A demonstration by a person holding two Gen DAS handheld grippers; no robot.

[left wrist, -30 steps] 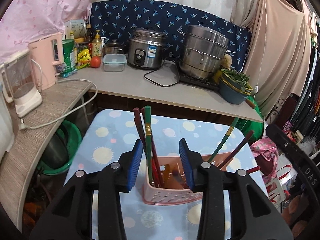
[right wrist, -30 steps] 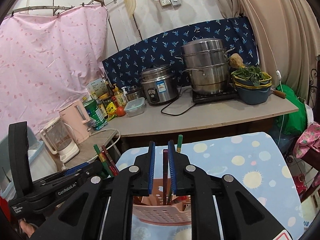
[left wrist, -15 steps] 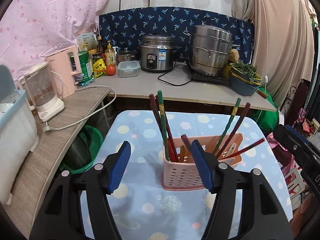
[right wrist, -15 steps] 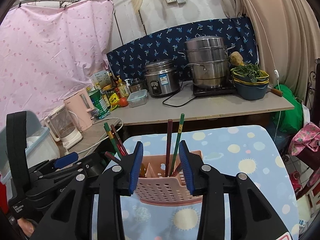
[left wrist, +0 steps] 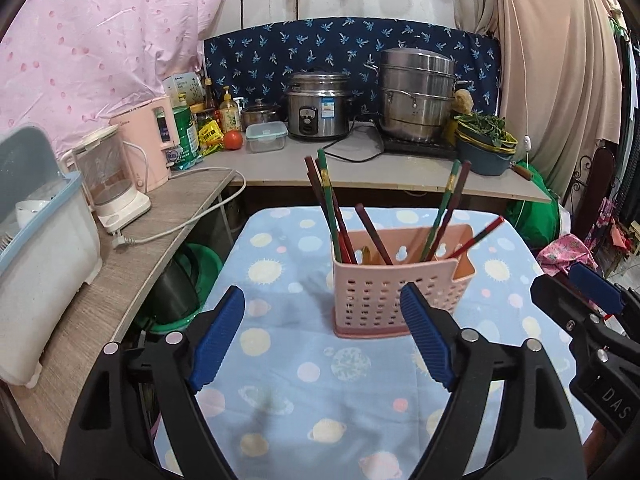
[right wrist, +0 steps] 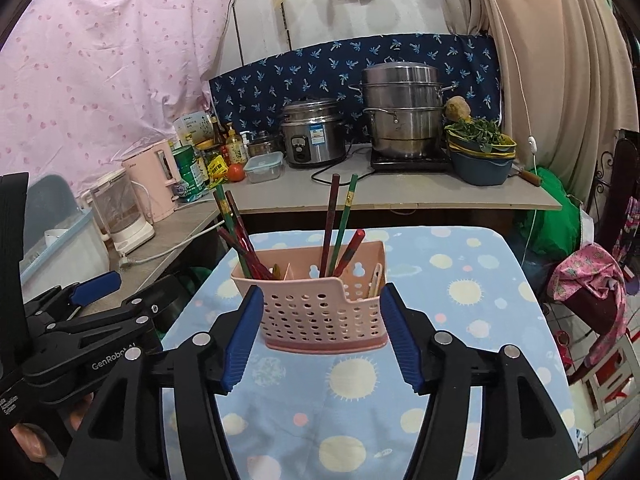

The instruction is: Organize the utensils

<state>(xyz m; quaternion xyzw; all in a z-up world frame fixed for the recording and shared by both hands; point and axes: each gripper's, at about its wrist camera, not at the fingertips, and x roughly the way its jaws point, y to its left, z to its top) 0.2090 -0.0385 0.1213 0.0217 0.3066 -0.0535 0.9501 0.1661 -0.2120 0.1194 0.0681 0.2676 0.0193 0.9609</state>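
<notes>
- I see the table (left wrist: 280, 360) under a blue cloth with suns and planets; the counter (left wrist: 360, 178) runs along its far edge and down its left side.
- On the counter sit a steamer (right wrist: 404, 112) toward the right end, a rice cooker (right wrist: 314, 132) left of it, and a pink kettle (right wrist: 154, 184) at the corner.
- My left gripper (left wrist: 322, 336) has its jaws spread wide with nothing between them; it hangs over the table's near half.
- My right gripper (right wrist: 322, 334) is also spread wide, gripping nothing.
- The pink basket (right wrist: 322, 312) stands upright mid-table. In the right view it sits just beyond the tips, centred in the gap; I cannot tell whether the pads touch its sides. In the left view it lies ahead, toward the right finger (left wrist: 426, 336).
- Chopsticks (right wrist: 340, 220), red and green, lean upright in the basket's compartments: one bunch at its left end, another nearer the middle.
</notes>
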